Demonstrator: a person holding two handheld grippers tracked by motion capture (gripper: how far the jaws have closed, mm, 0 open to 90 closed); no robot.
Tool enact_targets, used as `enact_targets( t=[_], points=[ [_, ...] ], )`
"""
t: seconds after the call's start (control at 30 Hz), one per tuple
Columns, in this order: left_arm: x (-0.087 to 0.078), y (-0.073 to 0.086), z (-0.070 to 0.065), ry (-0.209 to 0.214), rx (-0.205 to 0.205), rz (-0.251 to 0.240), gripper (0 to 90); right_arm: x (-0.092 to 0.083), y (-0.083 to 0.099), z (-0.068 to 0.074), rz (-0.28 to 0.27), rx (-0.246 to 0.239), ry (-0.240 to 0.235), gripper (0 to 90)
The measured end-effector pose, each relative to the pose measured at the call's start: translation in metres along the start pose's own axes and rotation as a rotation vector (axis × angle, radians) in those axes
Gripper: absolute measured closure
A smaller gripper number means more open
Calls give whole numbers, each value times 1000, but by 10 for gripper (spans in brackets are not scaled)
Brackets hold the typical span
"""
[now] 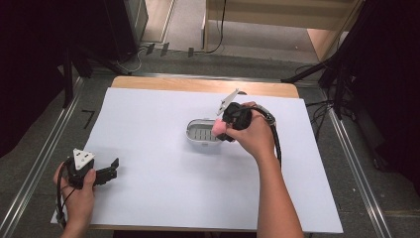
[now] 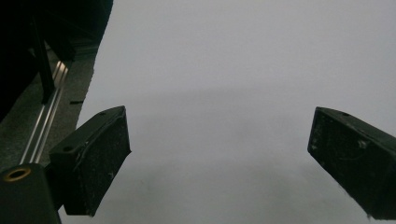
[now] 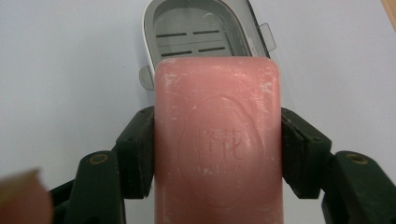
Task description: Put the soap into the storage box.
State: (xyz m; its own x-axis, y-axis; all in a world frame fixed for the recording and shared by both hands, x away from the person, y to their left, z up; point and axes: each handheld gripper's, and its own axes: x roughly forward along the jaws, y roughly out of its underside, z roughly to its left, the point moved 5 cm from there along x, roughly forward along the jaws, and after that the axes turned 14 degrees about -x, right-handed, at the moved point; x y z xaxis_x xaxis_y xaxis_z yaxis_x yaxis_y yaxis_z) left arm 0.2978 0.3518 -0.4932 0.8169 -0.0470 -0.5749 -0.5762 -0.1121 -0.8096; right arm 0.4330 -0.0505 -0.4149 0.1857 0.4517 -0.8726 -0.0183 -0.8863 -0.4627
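The right tool is clamped on a pink rectangular bar of soap, one black jaw pressed flat against each long side. In the high view the right tool holds the bar of soap just over the near right end of a white oval plastic soap dish; whether the bar touches the rim cannot be told. In the right gripper view the soap dish lies straight beyond the bar's far edge, which covers the near part of it.

The soap has rounded corners, a matte waxy face with pale scuffs, and an oval embossed stamp with characters in its middle. The dish has a white outer rim, a grey inner tray with slotted drain openings, and small tabs on its sides.

The left tool rests low near the front left corner of the desk, held in the left hand. In its own view the left tool stands wide open with nothing between its dusty black pads.

The desk is covered by a smooth white sheet, with a wooden edge along the far side.
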Motion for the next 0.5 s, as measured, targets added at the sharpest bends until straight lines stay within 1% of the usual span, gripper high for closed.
enact_targets(
  t=[0.1, 0.2, 0.23, 0.5],
  points=[
    [0, 0, 0, 2, -1, 0, 61, 2, -4, -2, 8, -19, -3, 388],
    [0, 0, 0, 3, -4, -5, 61, 5, -8, -3, -2, -28, -9, 388],
    [-1, 0, 0, 6, -6, -8, 61, 6, -9, -4, -6, -40, -10, 388],
    [-1, 0, 1, 8, -7, -3, 61, 16, -20, -7, -3, -58, -38, 388]
  ],
)
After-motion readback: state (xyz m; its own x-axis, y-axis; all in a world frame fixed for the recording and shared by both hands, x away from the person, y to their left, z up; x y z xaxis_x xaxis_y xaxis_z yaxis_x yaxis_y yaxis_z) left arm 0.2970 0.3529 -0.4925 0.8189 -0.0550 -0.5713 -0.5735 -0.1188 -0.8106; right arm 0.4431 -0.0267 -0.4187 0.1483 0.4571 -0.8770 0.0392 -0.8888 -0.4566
